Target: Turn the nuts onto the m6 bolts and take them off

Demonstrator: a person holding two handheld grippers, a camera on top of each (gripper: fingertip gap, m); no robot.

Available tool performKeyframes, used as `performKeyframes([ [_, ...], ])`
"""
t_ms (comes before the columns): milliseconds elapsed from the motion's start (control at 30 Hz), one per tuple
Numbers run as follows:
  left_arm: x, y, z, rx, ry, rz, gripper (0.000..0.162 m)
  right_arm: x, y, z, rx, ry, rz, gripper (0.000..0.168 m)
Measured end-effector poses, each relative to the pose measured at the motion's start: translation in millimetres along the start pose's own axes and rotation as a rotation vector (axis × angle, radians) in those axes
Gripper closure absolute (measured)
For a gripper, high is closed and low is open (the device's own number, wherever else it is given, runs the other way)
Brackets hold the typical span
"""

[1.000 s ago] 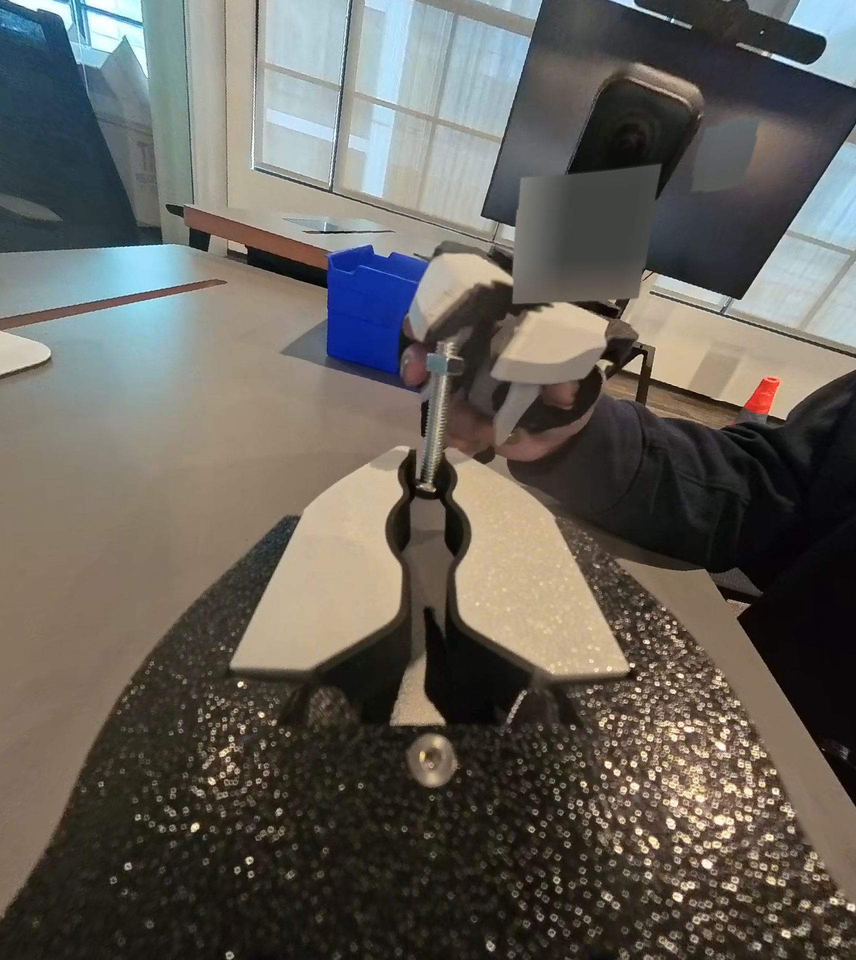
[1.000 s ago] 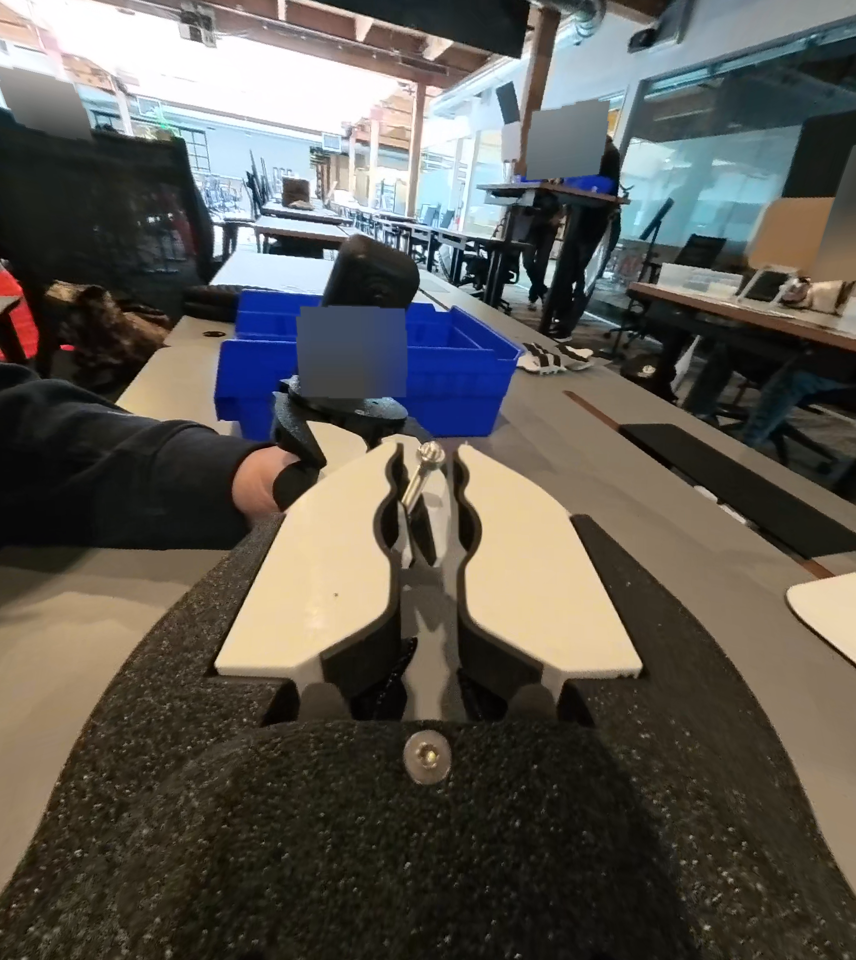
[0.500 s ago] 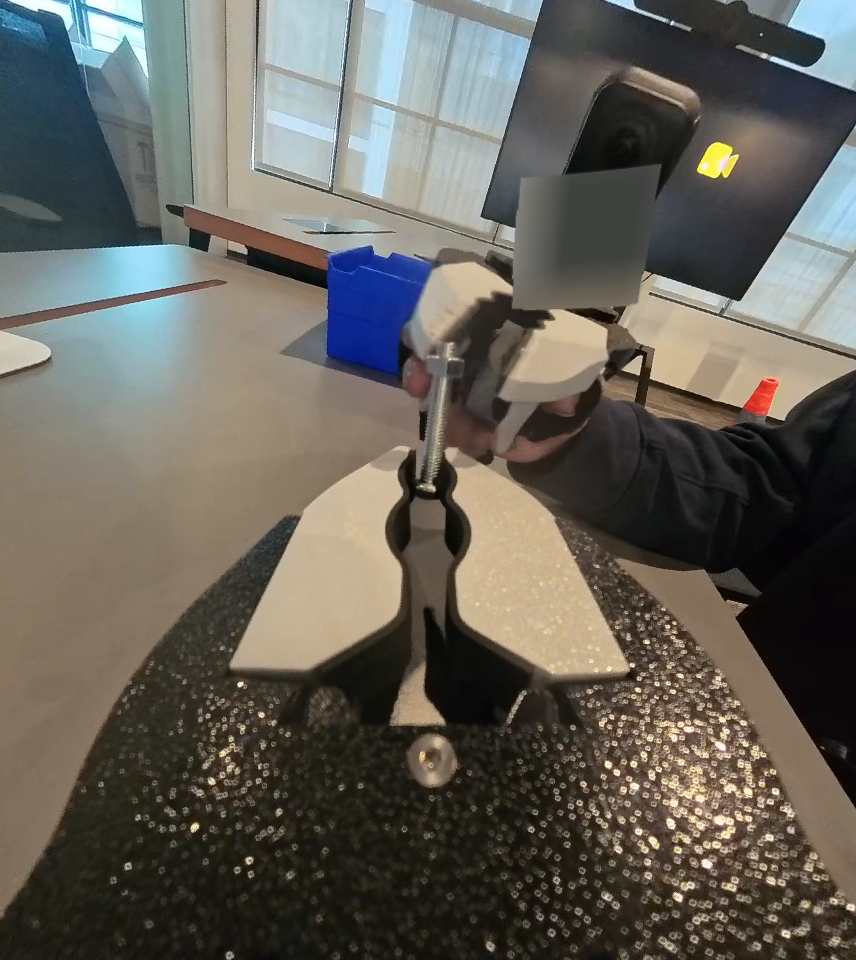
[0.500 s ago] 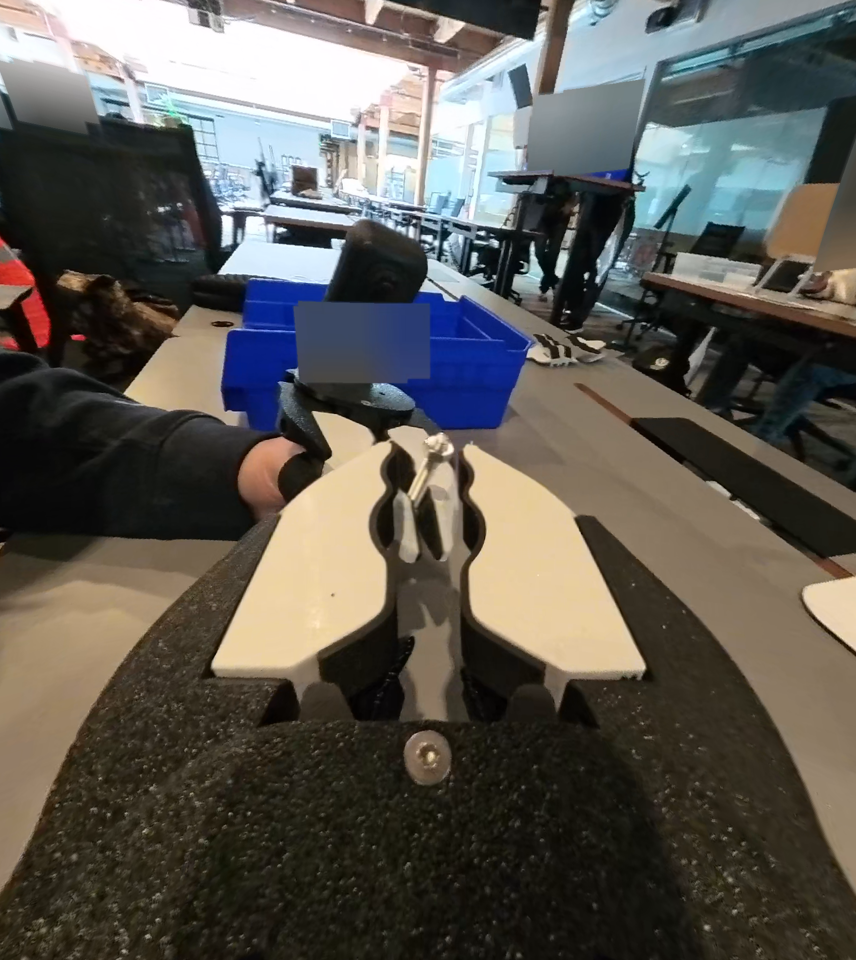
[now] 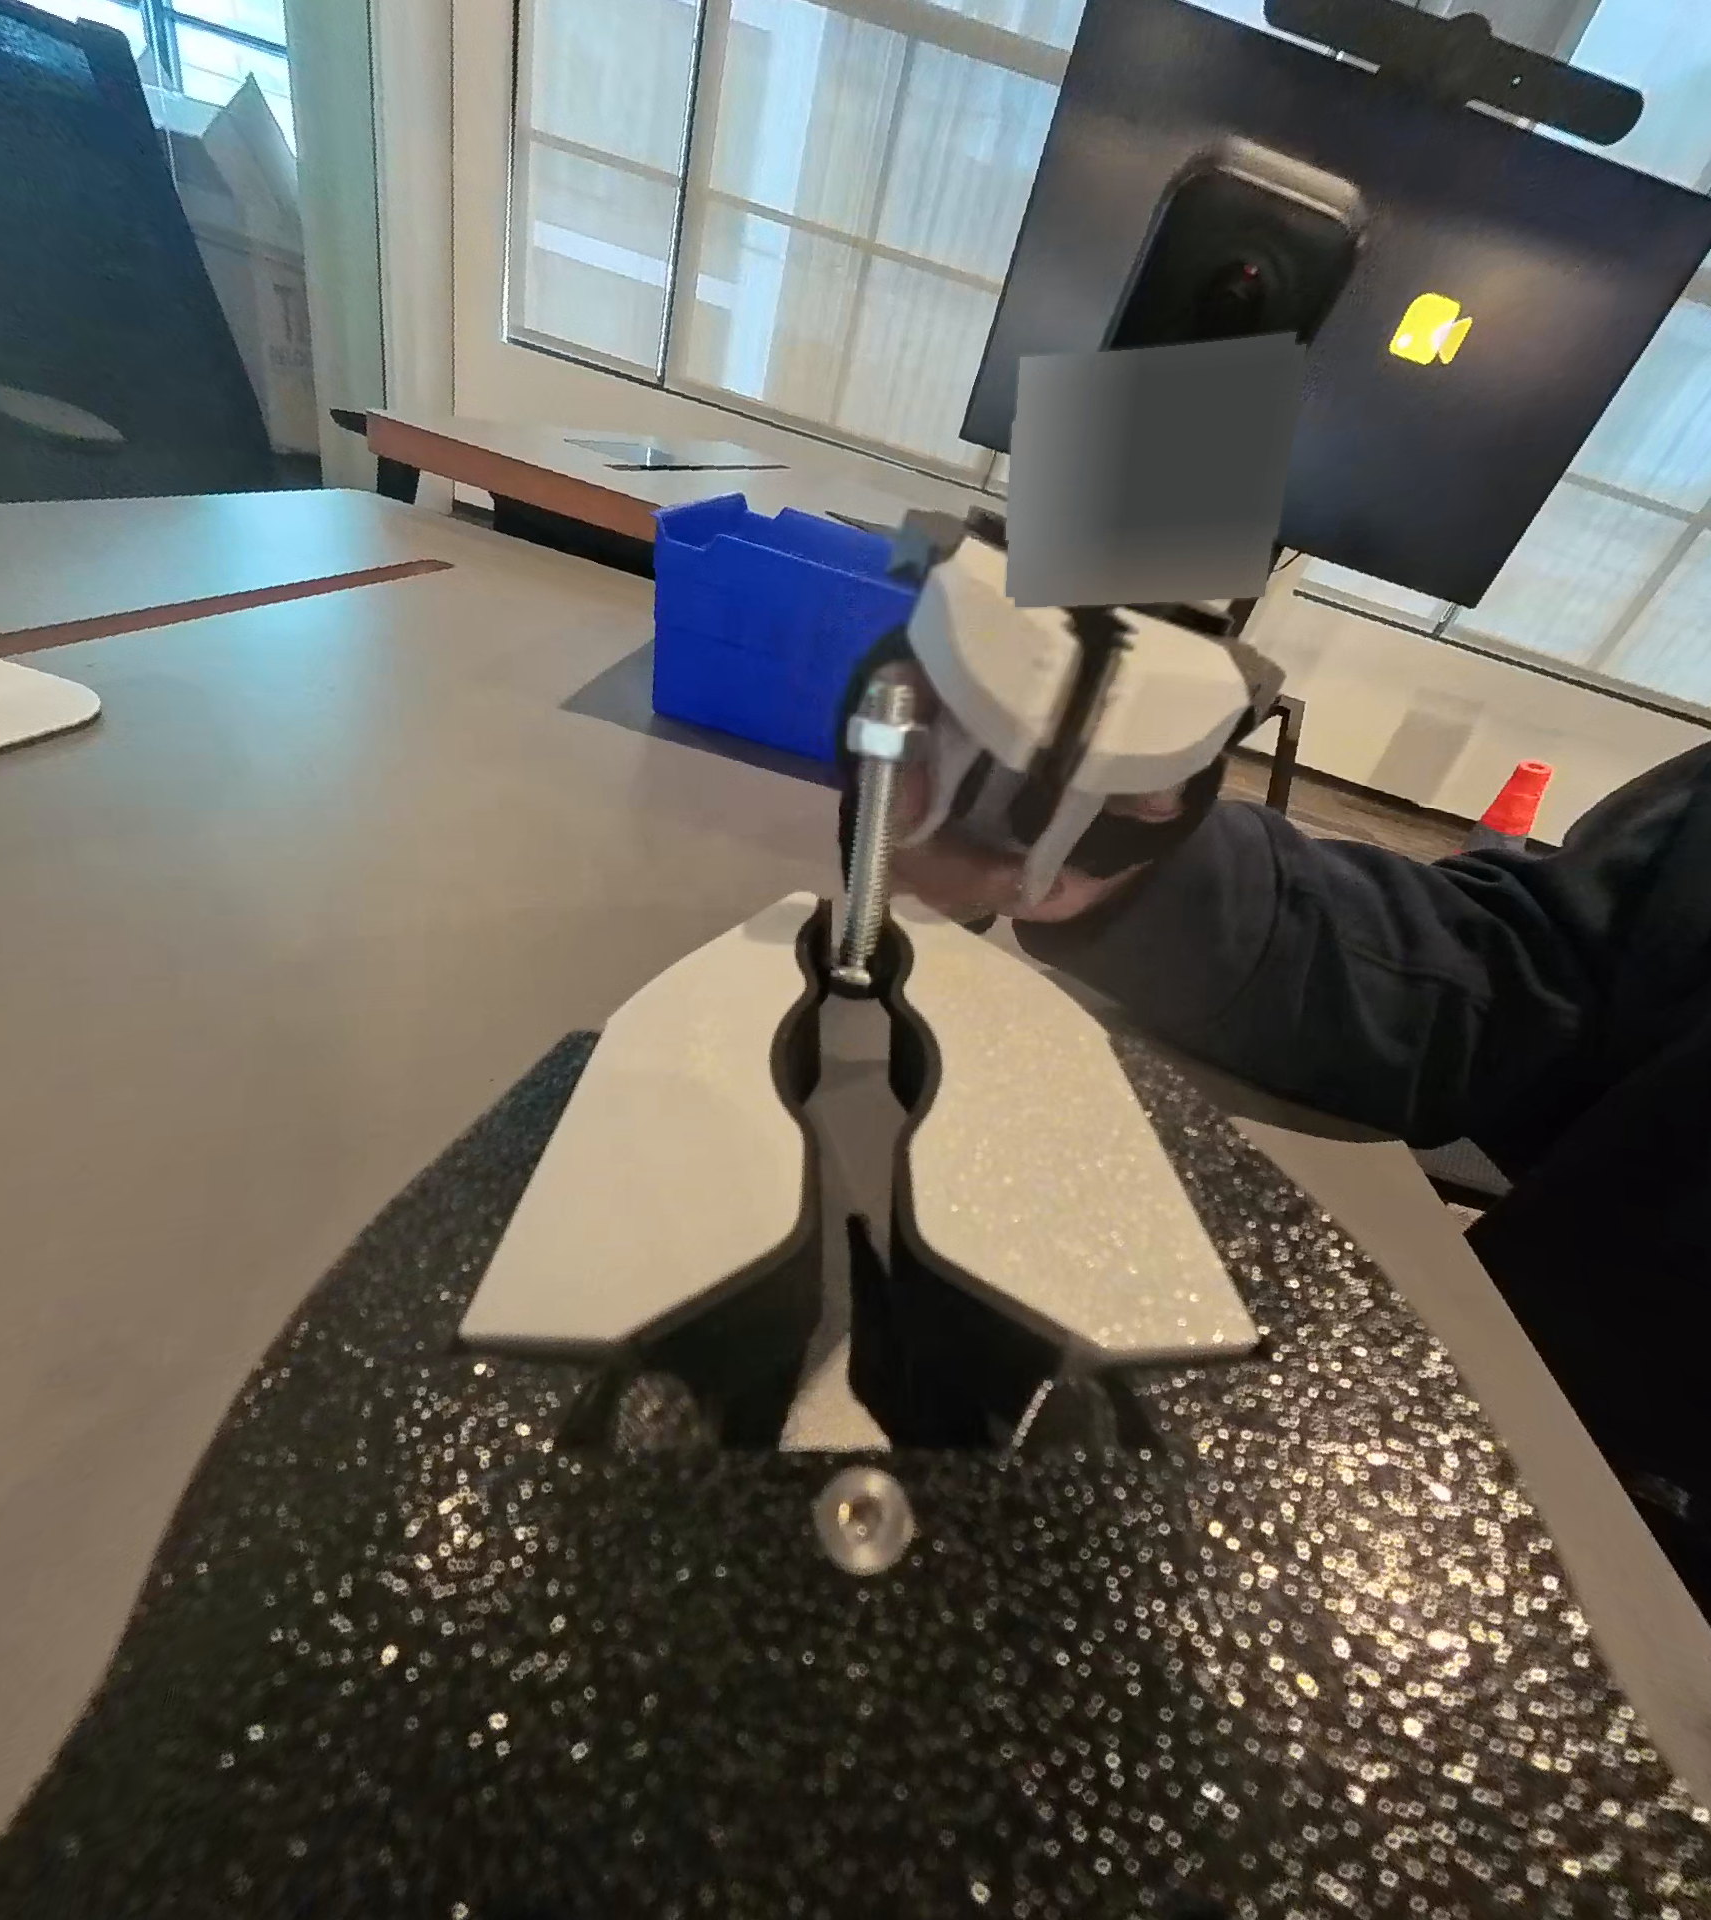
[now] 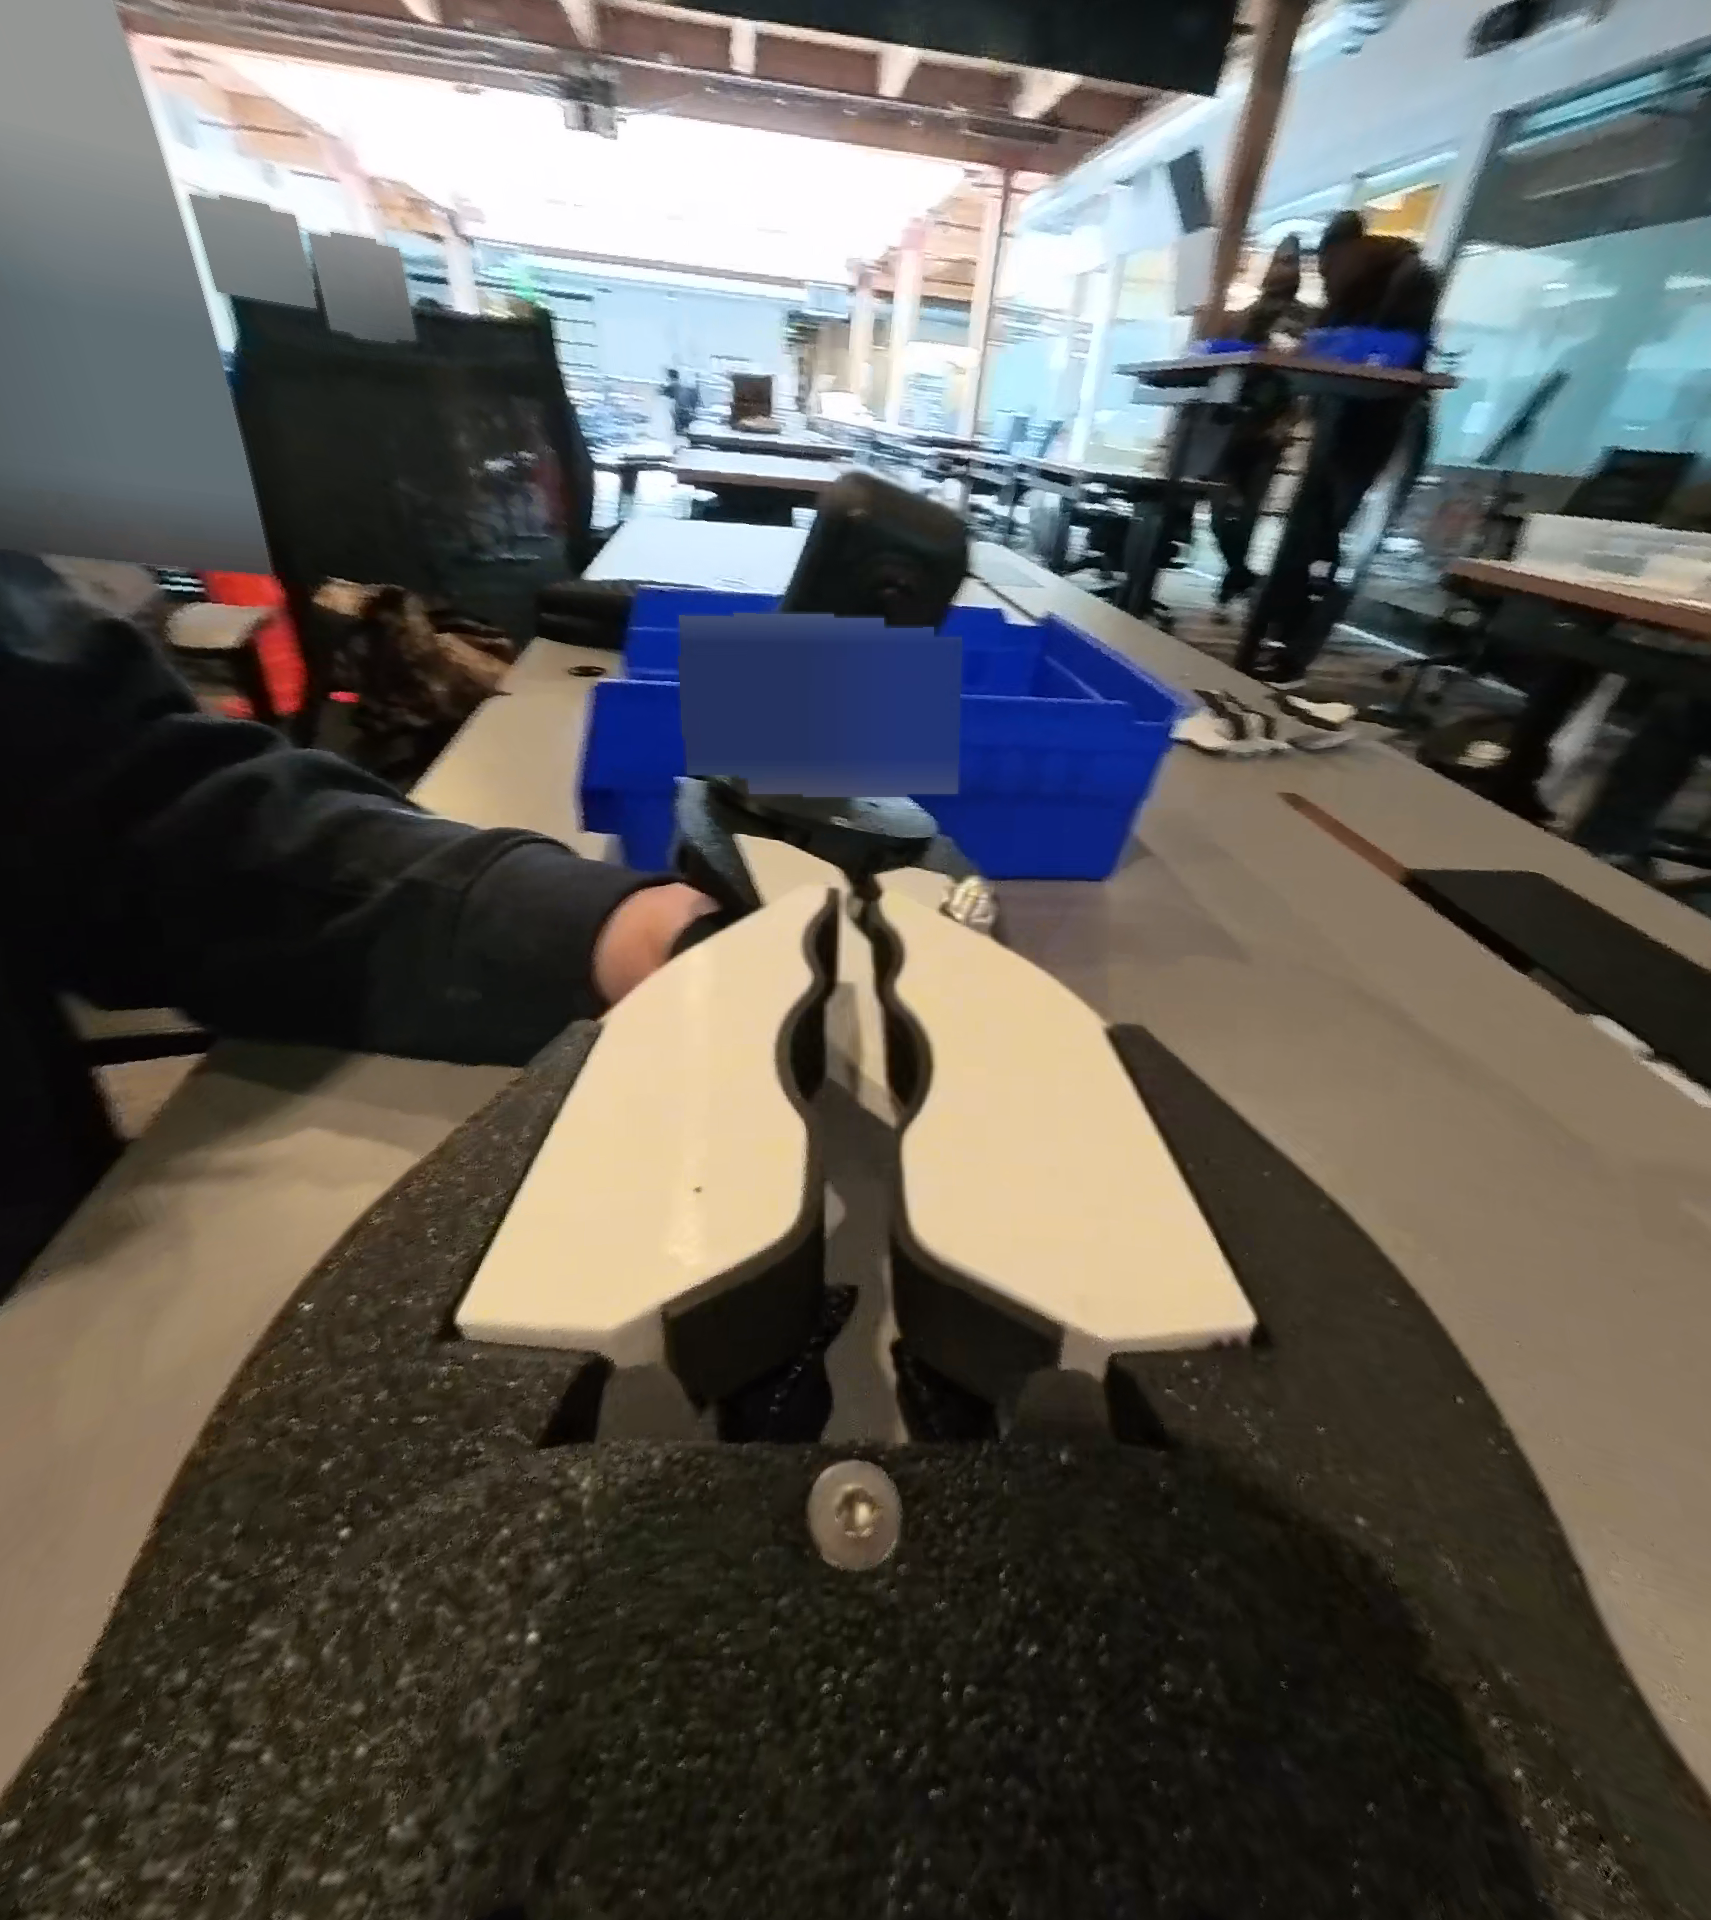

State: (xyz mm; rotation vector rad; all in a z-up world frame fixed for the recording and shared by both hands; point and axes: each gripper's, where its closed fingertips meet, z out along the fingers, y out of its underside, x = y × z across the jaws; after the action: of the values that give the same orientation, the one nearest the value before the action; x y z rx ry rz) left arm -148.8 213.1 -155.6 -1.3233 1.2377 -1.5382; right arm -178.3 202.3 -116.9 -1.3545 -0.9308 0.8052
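Bolt stands clamped in left tongs, nut near top.

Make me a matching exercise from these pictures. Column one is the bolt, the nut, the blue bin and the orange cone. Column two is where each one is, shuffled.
Column one
1. bolt
2. nut
3. blue bin
4. orange cone

Column two
A. on the floor, far off to the right
B. standing on the table, behind the bolt
C. held upright, its head clamped in the tips of the left gripper
D. threaded on near the bolt's upper end

Pairs: 1-C, 2-D, 3-B, 4-A
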Motion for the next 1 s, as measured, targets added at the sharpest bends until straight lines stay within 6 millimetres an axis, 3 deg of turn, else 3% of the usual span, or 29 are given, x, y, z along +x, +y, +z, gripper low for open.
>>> performKeyframes([
  [200, 0, 0, 0, 0.0, 0.001, -0.001, 0.154, 20, 0, -3, 0.003, 0.145, -0.018, 0.149],
  [300, 0, 0, 0, 0.0, 0.001, -0.001, 0.154, 17, 6, 2, -0.033, 0.128, -0.021, 0.143],
  [367, 0, 0, 0, 0.001, 0.001, 0.0, 0.154, 10, 7, 3, -0.04, 0.082, -0.022, 0.144],
  [467, 0, 0, 0, 0.0, 0.001, -0.002, 0.154, -4, 2, 0, -0.016, -0.022, -0.017, 0.164],
  [700, 0, 0, 0, -0.001, 0.001, 0.0, 0.154, 20, 4, 0, -0.023, 0.153, -0.048, 0.138],
  [867, 0, 0, 0, 0.0, 0.0, 0.001, 0.154, 9, 2, 3, -0.013, 0.088, -0.065, 0.138],
  [967, 0, 0, 0, -0.001, 0.0, 0.0, 0.154, 0, 0, -1, -0.011, 0.011, -0.045, 0.157],
  [1000, 0, 0, 1, -0.002, 0.0, 0.001, 0.154, 0, -1, -1, -0.002, 0.013, -0.033, 0.156],
])
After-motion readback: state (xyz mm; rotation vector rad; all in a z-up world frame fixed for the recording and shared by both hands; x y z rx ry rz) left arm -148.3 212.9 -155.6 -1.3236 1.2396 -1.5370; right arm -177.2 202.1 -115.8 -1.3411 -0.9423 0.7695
